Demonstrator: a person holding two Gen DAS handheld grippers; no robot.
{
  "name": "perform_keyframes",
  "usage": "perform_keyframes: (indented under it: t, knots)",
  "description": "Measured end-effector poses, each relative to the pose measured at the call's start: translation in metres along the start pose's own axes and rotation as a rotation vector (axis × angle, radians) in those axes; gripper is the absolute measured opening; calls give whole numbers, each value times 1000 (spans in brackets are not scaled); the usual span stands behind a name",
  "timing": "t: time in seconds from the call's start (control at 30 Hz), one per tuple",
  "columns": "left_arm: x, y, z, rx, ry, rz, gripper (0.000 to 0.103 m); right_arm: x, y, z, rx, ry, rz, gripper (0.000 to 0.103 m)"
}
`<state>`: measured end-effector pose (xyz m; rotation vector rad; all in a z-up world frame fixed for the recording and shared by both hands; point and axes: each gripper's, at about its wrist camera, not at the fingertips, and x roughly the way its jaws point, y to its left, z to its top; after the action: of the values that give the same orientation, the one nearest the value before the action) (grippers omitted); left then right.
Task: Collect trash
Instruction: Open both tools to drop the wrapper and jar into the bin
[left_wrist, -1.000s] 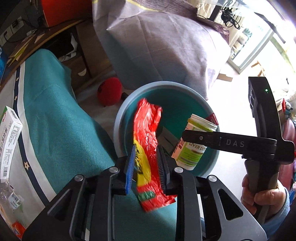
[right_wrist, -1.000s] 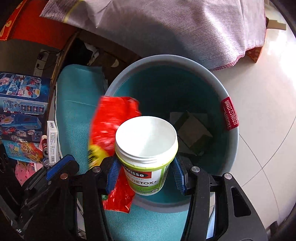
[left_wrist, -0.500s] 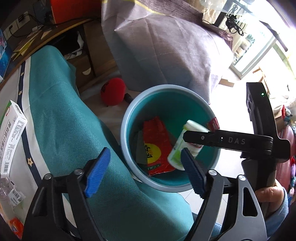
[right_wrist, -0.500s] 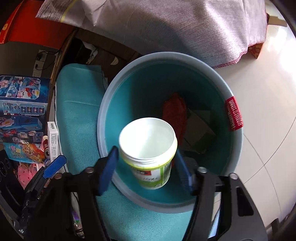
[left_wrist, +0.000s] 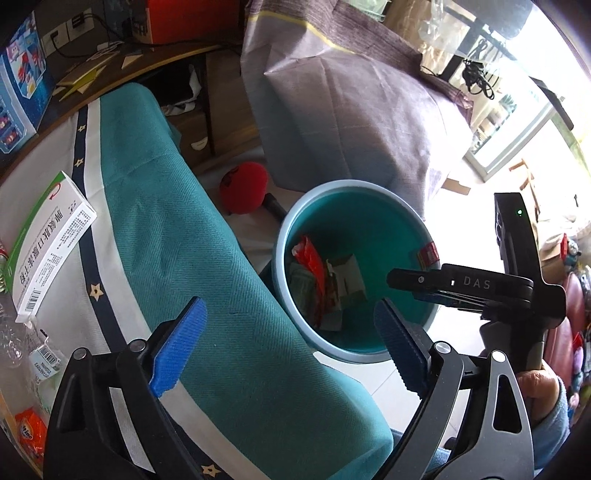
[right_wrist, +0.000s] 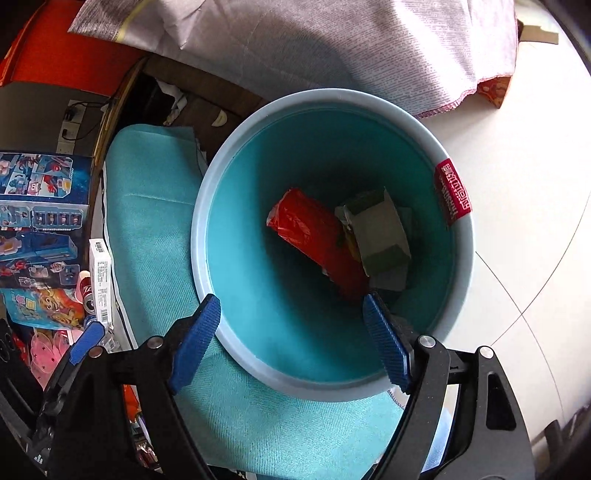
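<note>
A teal trash bin (left_wrist: 295, 325) (right_wrist: 207, 221) stands on the floor beside the teal-covered table. Inside lie a red snack wrapper (left_wrist: 312, 262) (right_wrist: 310, 236) and a green-grey carton (right_wrist: 380, 229). The white jar is not visible in the bin. My left gripper (left_wrist: 288, 343) is open and empty above the table edge, left of the bin. My right gripper (right_wrist: 291, 343) is open and empty over the bin's near rim; it also shows in the left wrist view (left_wrist: 461, 284).
A white medicine box (left_wrist: 48, 243) and clear wrappers (left_wrist: 40, 358) lie on the table at left. A red ball (left_wrist: 243, 188) sits on the floor. A grey cloth-covered mass (left_wrist: 351, 96) stands behind the bin. Toy boxes (right_wrist: 37, 206) lie far left.
Both grippers opened. The red wrapper dropped from my left gripper and the white jar from my right gripper into the bin. Both grippers are now empty.
</note>
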<state>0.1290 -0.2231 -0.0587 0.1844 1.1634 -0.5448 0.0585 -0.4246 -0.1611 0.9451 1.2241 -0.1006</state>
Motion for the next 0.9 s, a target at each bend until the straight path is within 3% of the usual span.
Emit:
perform_keyframes:
  t: [0.43, 0.9]
  knots:
    - [-40, 30, -29, -52, -51, -12, 94, -16, 40, -27, -71, -15, -24, 80]
    - [-102, 130, -92, -236, -127, 47, 96, 8, 143, -77, -275, 47, -42, 80]
